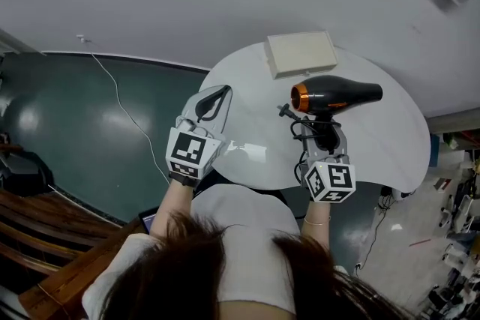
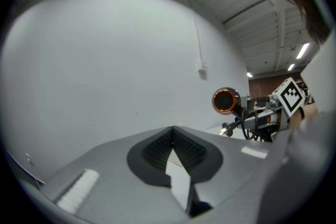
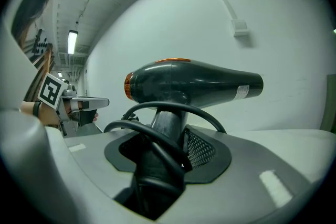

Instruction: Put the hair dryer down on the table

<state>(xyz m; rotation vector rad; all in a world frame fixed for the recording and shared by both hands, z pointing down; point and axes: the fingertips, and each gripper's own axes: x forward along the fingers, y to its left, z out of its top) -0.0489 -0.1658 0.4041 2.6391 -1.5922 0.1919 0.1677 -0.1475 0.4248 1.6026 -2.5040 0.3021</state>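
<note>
**Markings.** The hair dryer (image 3: 194,84) carries one small white label (image 3: 242,91) on its barrel, near the nozzle end. The print on it is too small to read. No brand name can be made out. Each gripper's cube shows black-and-white square markers only, with no lettering.

**Right gripper.** The right gripper (image 3: 168,136) is clamped on the black handle of the hair dryer, one jaw on each side. The barrel lies crosswise beyond the jaw tips. In the head view the orange-ringed rear end (image 1: 299,97) faces the left gripper and the nozzle points to the person's right. The black cord (image 3: 157,110) loops in front of the handle and partly hides the jaw pads. The plug (image 1: 283,111) hangs free just left of the handle.

**Left gripper.** The left gripper (image 2: 172,136) has its jaws closed tip to tip, with nothing between them. It is held beside the right gripper and apart from it.

**Position of the hair dryer.** The dryer is held in the grip over the white round table (image 1: 247,86), not lying on it.

**Surroundings.**
- A flat white box (image 1: 301,53) lies on the far part of the table, just beyond the dryer.
- A thin white cable (image 1: 120,105) runs across the dark green floor (image 1: 67,124) to the left of the table.
</note>
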